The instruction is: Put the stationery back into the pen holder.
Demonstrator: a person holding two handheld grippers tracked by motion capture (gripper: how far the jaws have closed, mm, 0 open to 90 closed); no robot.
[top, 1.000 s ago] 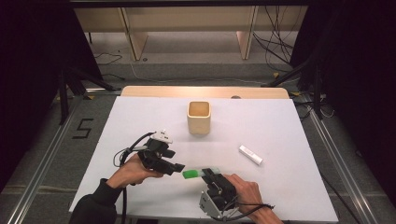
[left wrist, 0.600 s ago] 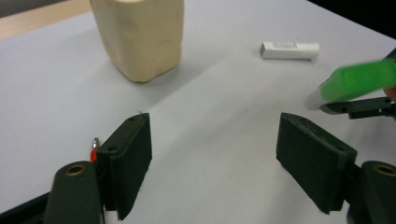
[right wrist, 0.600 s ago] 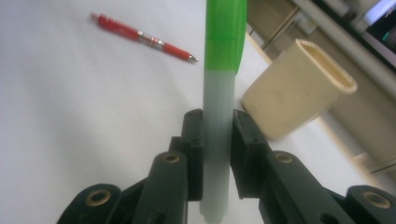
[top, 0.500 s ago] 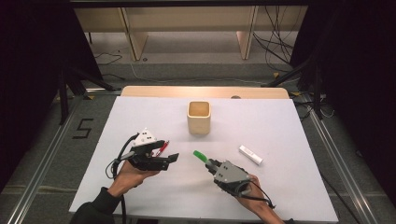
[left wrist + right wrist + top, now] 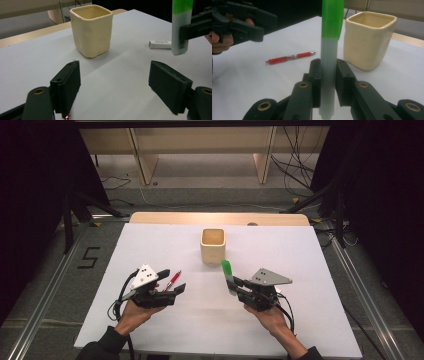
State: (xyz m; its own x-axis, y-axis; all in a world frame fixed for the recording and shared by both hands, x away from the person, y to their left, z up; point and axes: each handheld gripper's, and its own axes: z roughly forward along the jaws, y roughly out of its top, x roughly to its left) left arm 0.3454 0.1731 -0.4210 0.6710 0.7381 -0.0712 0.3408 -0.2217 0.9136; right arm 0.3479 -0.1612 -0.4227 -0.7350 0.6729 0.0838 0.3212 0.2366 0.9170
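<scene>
High view: right gripper [image 5: 234,283] pinches marker [image 5: 228,273], carrying toward cup [image 5: 213,245]; left gripper [image 5: 172,282] spread over pen [image 5: 172,280]. Next: align marker above the cup's opening.

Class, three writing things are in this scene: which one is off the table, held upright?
The green-capped marker, clamped upright in the right gripper with its cap on top. The red pen and the white marker both lie flat on the table.
</scene>
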